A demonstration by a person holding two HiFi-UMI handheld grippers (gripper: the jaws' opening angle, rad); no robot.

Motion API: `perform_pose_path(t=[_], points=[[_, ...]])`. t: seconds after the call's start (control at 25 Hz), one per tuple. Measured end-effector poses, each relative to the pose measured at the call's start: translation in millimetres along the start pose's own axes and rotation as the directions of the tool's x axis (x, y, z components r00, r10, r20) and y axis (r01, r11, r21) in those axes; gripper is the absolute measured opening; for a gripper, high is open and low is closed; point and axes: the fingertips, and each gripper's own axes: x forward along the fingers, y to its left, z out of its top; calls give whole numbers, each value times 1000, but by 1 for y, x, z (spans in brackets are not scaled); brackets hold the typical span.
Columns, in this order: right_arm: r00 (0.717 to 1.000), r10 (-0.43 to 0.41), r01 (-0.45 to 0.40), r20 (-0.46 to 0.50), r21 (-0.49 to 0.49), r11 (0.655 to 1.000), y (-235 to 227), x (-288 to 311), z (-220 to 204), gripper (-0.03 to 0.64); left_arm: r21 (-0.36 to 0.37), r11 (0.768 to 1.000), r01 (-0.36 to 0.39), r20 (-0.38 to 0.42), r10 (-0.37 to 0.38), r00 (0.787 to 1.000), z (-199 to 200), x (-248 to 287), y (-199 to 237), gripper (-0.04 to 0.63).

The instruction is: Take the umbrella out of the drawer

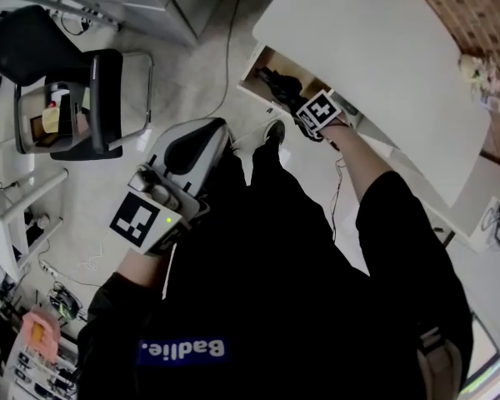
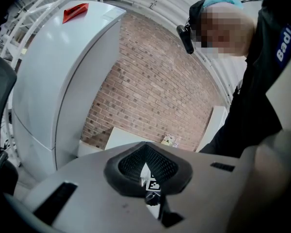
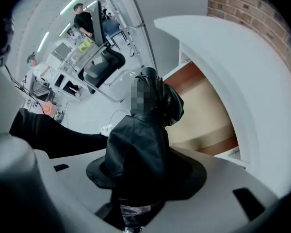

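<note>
A folded black umbrella point(image 1: 279, 84) hangs just above the open wooden drawer point(image 1: 262, 63) under the white desk point(image 1: 375, 48). My right gripper point(image 1: 296, 100) is shut on it and points steeply down. In the right gripper view the umbrella point(image 3: 140, 140) fills the space between the jaws of the right gripper point(image 3: 144, 174) and hides its pads, with the bare drawer point(image 3: 203, 115) behind it. My left gripper point(image 1: 207, 133) is held low at the left, far from the drawer. In its own view the left gripper point(image 2: 148, 176) is shut with nothing between its jaws.
A black chair point(image 1: 75, 98) stands at the far left on the pale floor. A cable point(image 1: 229, 48) runs along the floor near the drawer. A brick wall point(image 1: 475, 15) lies behind the desk. A tall white cabinet point(image 2: 53, 72) is ahead of the left gripper. People point(image 3: 82, 18) stand far back.
</note>
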Motion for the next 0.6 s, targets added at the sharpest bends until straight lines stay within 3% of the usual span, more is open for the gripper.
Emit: perform_pose_path(t=[0.16, 0.36, 0.48, 0.6], points=[[991, 32, -37, 129, 41, 998, 30, -48, 11, 236, 43, 998, 45, 21, -46, 999, 24, 2, -5, -2], [952, 52, -80, 301, 83, 993, 58, -104, 21, 236, 101, 989, 104, 45, -109, 993, 51, 7, -19, -2], [905, 52, -119, 421, 135, 984, 72, -143, 30, 236, 132, 981, 145, 53, -153, 987, 65, 11, -28, -2], [825, 56, -196, 563, 192, 962, 83, -190, 40, 236, 153, 973, 174, 61, -185, 981, 78, 18, -37, -2]])
